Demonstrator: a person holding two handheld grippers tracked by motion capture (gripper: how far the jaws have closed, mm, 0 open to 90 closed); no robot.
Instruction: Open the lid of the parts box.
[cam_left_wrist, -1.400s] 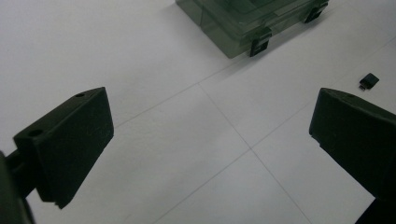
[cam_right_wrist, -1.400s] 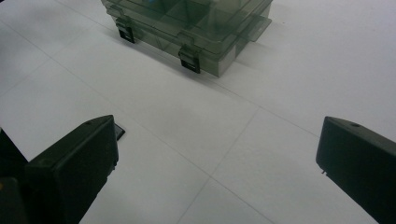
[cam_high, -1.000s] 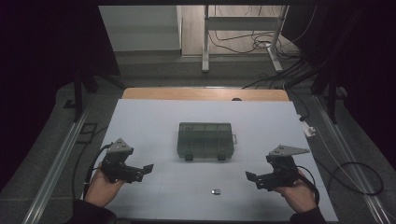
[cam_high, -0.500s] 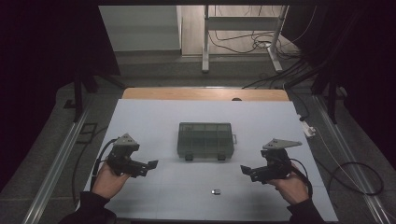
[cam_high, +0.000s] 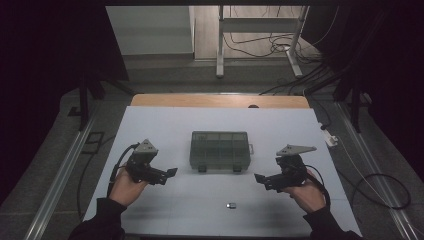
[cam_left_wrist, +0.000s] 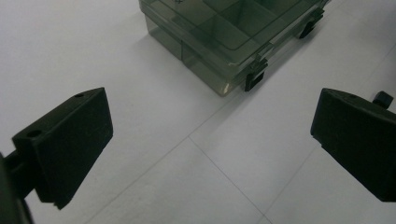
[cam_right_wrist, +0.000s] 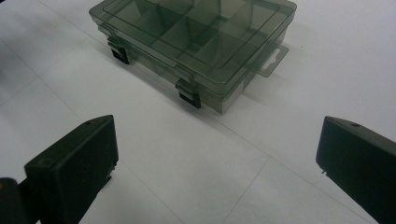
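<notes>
Resting on a white mat (cam_high: 165, 125) that covers most of the table, the box (cam_high: 219, 149) sits at centre — a smoke-tinted clear case with inner dividers, its lid down and two black latches on the near edge. The left gripper (cam_high: 169, 173) is held low over the mat to the left of the box, near it but apart; its jaws stand wide apart with nothing between them. The right gripper (cam_high: 260, 178) is held likewise on the right side, jaws spread and empty. Both point inward toward the near edge of the box. In the left gripper view the box (cam_left_wrist: 233, 37) lies ahead and above the jaws; in the right gripper view the box (cam_right_wrist: 196, 46) shows its hang tab on the right end. A small dark part (cam_high: 231, 205) lies on the mat nearer the person, between the two hands. A strip of bare wood (cam_high: 220, 101) shows at the far edge of the table. Beyond it — a grey floor, table legs and loose cables (cam_high: 260, 45); the sides of the room are dark.
</notes>
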